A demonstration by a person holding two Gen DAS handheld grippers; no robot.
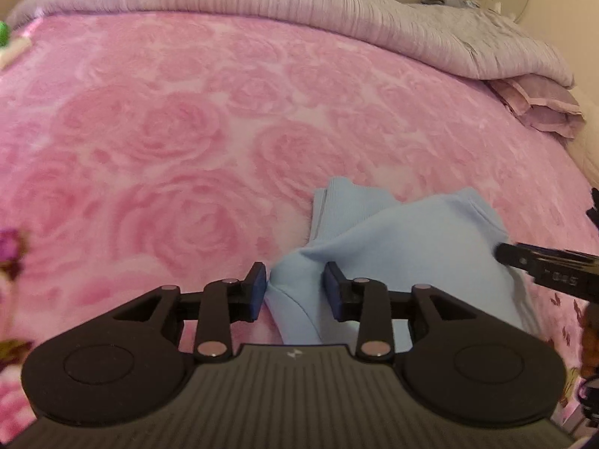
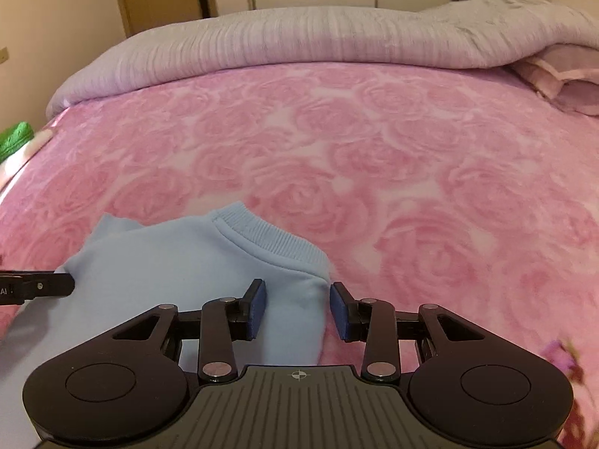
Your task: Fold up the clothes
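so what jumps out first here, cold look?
The light blue sweatshirt, lying rumpled on the near part of the pink rose-print blanket, ribbed collar toward the right. Both grippers are open over it: the left gripper straddles a fold, the right gripper sits at the collar-side edge. A bunched lilac quilt runs along the far side.

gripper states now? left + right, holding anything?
Left gripper: open, jaws straddling a fold of the light blue sweatshirt, not clamped.
Right gripper: open, jaws around the sweatshirt's shoulder edge.
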